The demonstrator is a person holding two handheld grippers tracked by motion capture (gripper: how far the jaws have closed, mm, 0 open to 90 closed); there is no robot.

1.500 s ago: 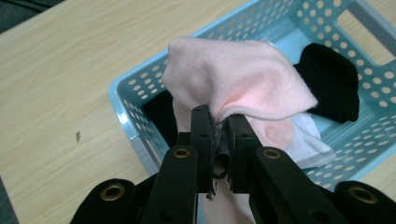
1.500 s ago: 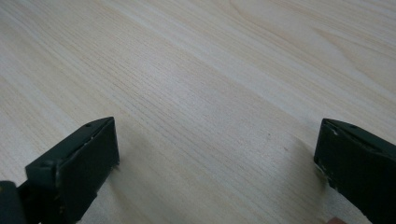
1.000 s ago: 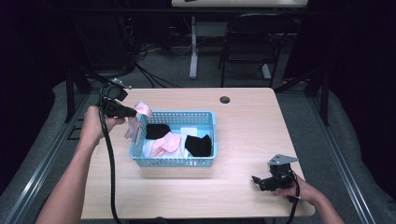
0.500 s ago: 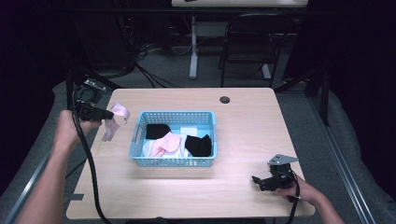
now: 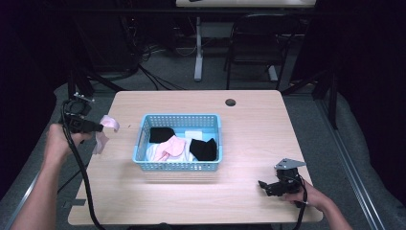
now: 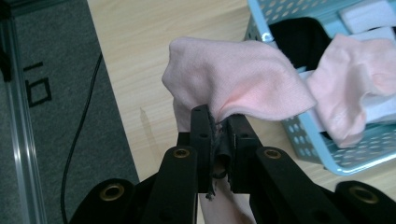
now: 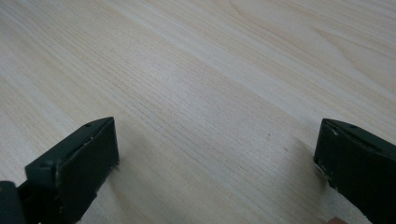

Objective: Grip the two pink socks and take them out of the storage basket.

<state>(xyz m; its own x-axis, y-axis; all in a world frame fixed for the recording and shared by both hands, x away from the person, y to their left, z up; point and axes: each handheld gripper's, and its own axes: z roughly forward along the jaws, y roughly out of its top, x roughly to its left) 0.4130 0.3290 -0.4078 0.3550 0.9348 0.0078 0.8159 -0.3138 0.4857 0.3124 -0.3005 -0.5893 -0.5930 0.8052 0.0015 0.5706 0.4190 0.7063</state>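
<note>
- The pink sock [image 6: 238,88] is soft and light pink. It is pinched in the middle between the black fingers [image 6: 201,140], folded over and crumpled.
- It hangs in the air above the left side of the table [image 5: 249,196], with both ends drooping down.
- It is just beside the blue basket [image 5: 178,165], outside it.

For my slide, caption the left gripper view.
Left gripper pinching a pink sock beside the blue basket.

Basket [image 5: 178,165] mid-table [image 5: 249,120]; socks [image 5: 203,148] inside; one sock [image 5: 103,136] left of basket (off table edge).
</note>
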